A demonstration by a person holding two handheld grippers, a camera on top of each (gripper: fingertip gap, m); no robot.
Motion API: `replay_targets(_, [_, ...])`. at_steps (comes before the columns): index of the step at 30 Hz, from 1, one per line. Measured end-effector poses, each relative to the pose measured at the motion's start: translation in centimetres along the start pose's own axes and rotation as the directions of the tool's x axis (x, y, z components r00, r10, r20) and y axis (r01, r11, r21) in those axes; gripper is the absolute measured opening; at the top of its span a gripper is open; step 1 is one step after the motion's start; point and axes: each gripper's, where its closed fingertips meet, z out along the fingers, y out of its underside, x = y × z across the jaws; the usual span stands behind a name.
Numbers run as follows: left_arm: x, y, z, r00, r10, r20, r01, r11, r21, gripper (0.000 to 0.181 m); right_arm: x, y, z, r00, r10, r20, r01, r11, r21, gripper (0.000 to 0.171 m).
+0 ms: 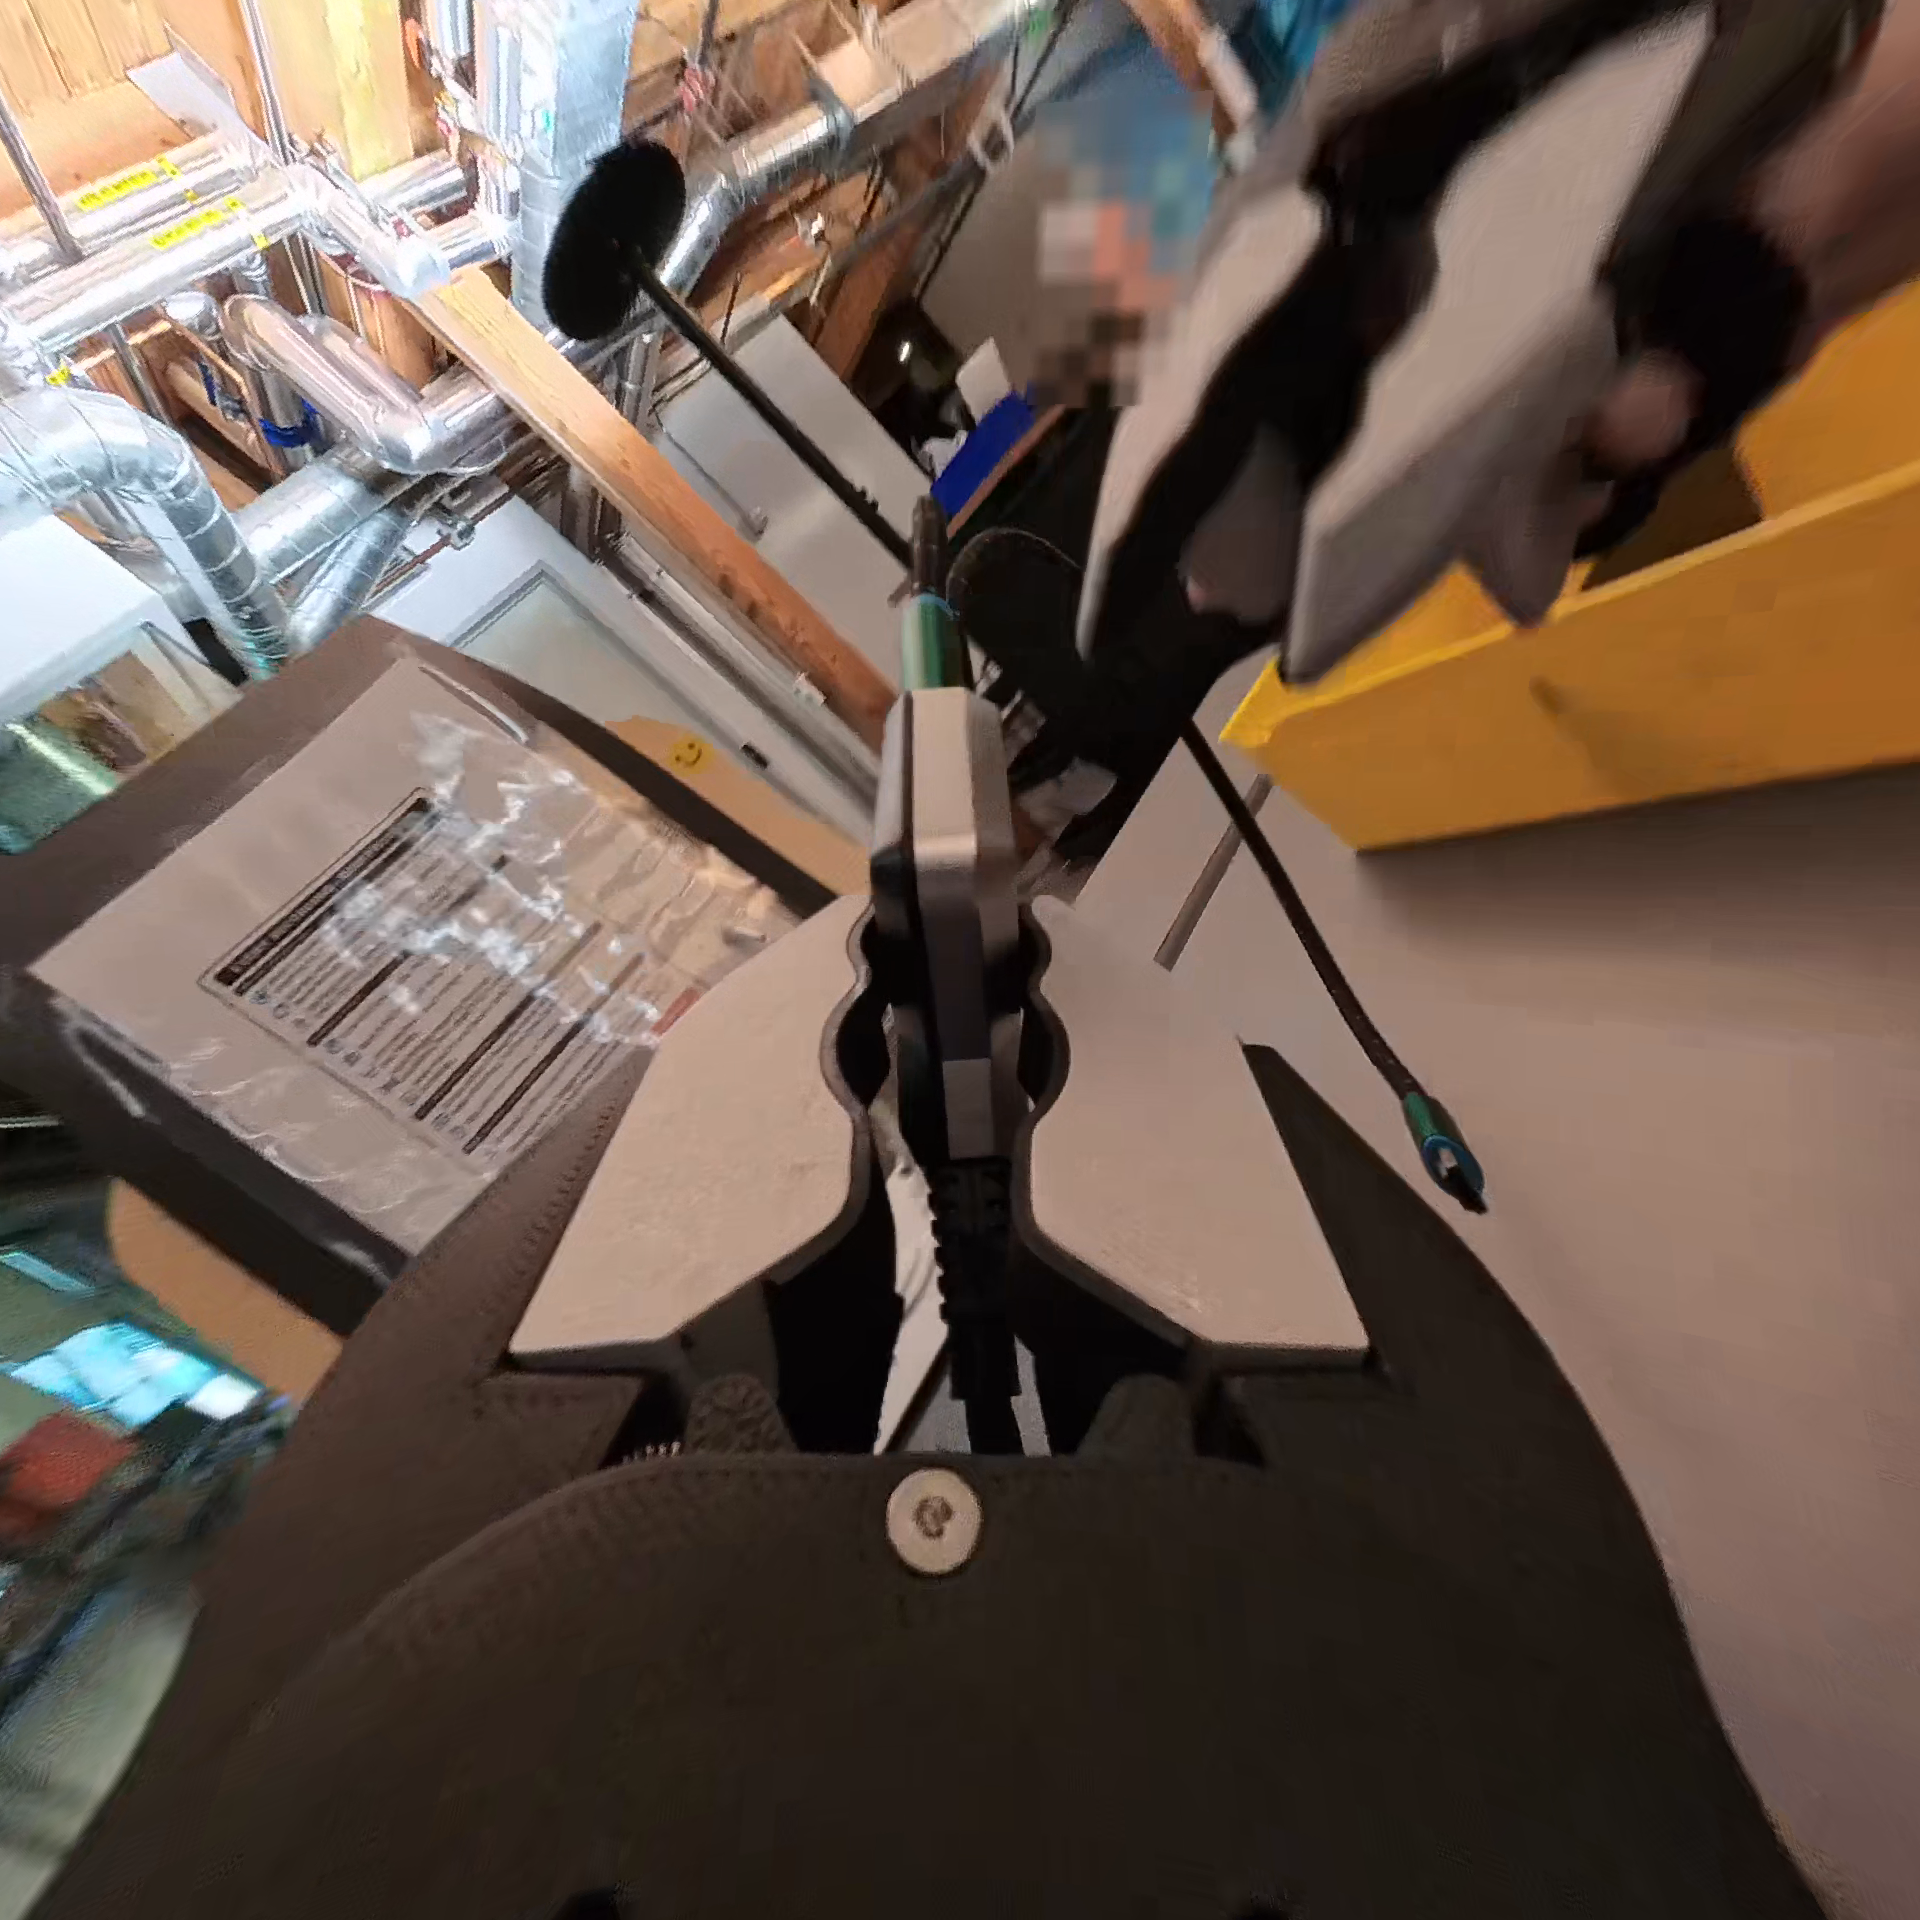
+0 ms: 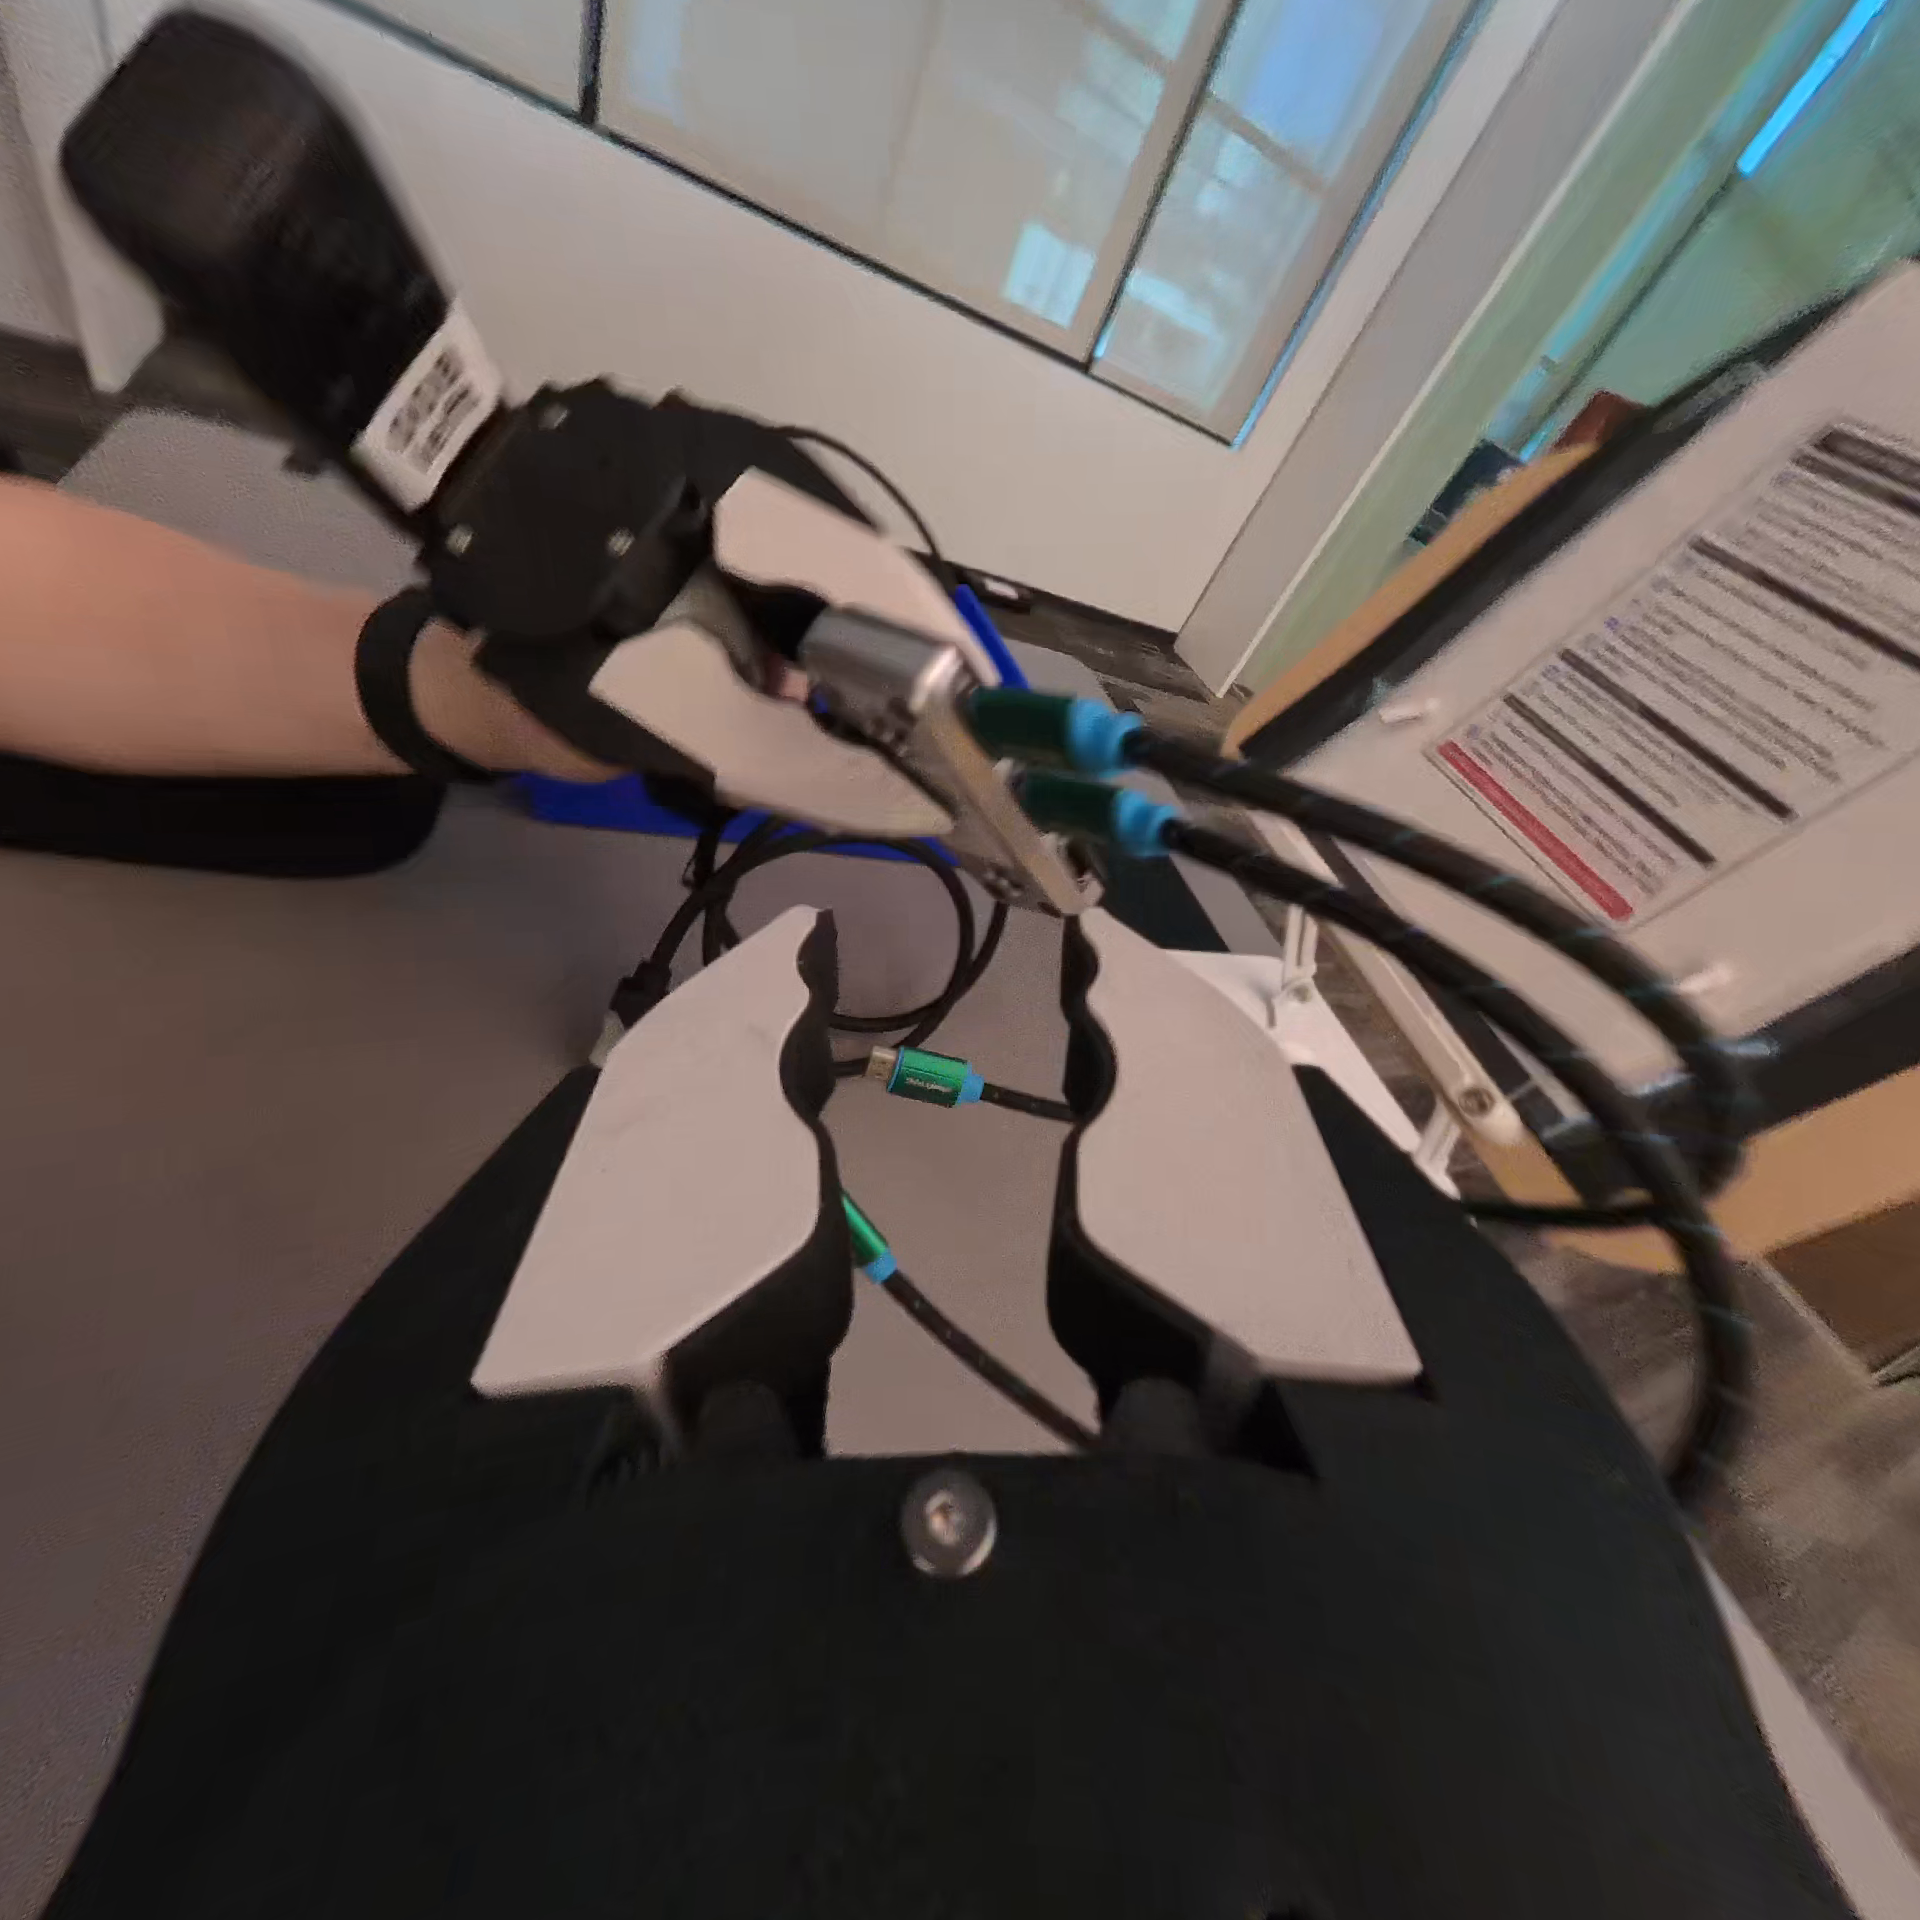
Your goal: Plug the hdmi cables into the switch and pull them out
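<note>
The left gripper [image 1: 943, 940] holds the grey switch [image 1: 940, 831] up above the grey table [image 1: 1558, 1039].

Its two white fingers [image 1: 727, 1132] squeeze the switch tight, and the switch stands on its thin edge. Two black cables with green plugs [image 2: 1023, 717] are stuck into the switch. The right gripper [image 2: 945, 966] is near the switch, just under it, with its jaws apart and nothing in them. Below the switch, two more green plugs [image 2: 925, 1075] lie loose on the table. A yellow bin [image 1: 1558, 665] sits on the table to one side of the switch. Behind the switch are shiny silver pipes [image 1: 260, 416], wood beams [image 1: 644, 468], and a board with a white paper sheet [image 1: 395, 935]. White walls and big windows [image 2: 987, 156] are farther off.
</note>
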Motion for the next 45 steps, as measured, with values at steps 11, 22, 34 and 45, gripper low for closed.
replay_targets(11, [1.6, -7.4, -2.8, 0.915, -0.204, -0.347, 0.3, 0.921, 0.25, 0.021, -1.3, -1.2, 3.2, 0.975, 0.211, 0.071, -0.214, 0.976, 0.034, 0.077])
replay_targets(22, [1.7, -5.9, -3.1, 0.887, -0.231, -0.401, 0.316, 0.935, 0.16, 0.039, -2.8, -0.5, 2.3, 0.95, -0.308, 0.042, 0.311, 0.941, -0.131, 0.023])
replay_targets(34, [4.0, -2.3, -2.5, 0.923, 0.151, -0.354, -0.168, 0.986, -0.019, 0.025, -3.0, -0.4, 2.8, 0.731, -0.682, 0.0, 0.638, 0.683, -0.355, 0.023])
replay_targets(45, [3.3, 0.2, -1.1, 0.908, 0.337, -0.248, -0.379, 0.914, -0.145, 0.027, -1.8, 0.6, 3.4, 0.635, -0.772, -0.018, 0.671, 0.563, -0.483, 0.023])
